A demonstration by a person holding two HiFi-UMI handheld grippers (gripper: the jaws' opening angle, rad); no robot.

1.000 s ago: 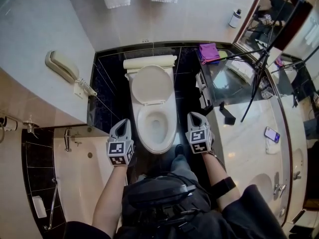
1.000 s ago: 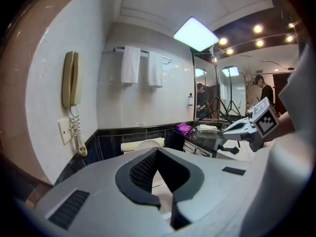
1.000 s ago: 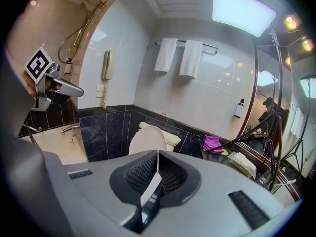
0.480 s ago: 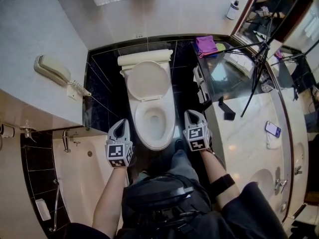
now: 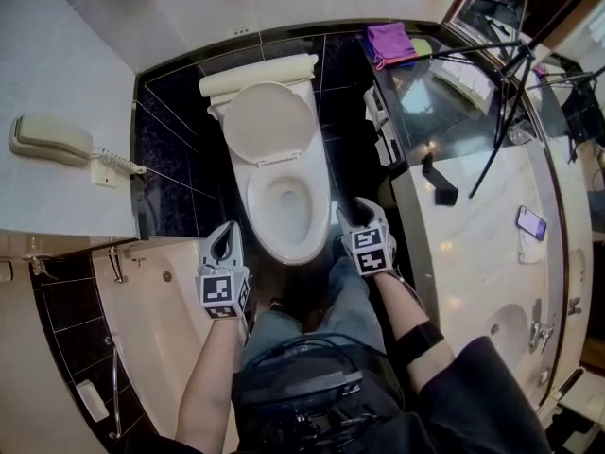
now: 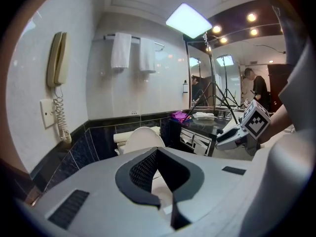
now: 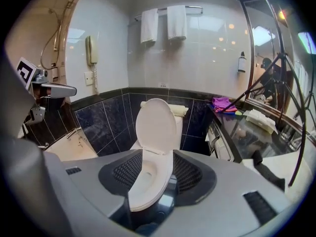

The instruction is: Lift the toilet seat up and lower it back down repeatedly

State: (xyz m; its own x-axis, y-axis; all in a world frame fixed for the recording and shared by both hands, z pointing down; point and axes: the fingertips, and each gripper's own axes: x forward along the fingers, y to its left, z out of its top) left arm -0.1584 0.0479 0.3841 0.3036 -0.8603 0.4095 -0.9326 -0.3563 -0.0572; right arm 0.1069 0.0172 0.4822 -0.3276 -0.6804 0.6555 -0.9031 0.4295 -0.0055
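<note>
Toilet point(image 5: 284, 206) between the 2 tongs, touching neither, left tongs point(image 5: 225, 237) closed, empty, right tongs point(image 5: 357, 216) just opening wide, empty.

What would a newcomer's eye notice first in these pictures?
The white ceramic toilet stands in the middle, its oval lid raised, against black tiles. Either side of its front hang the grey left gripper, jaws together, and the right gripper, whose jaws have just been opening with nothing between them. A purple cloth lies on the dark counter at the upper right.
</note>
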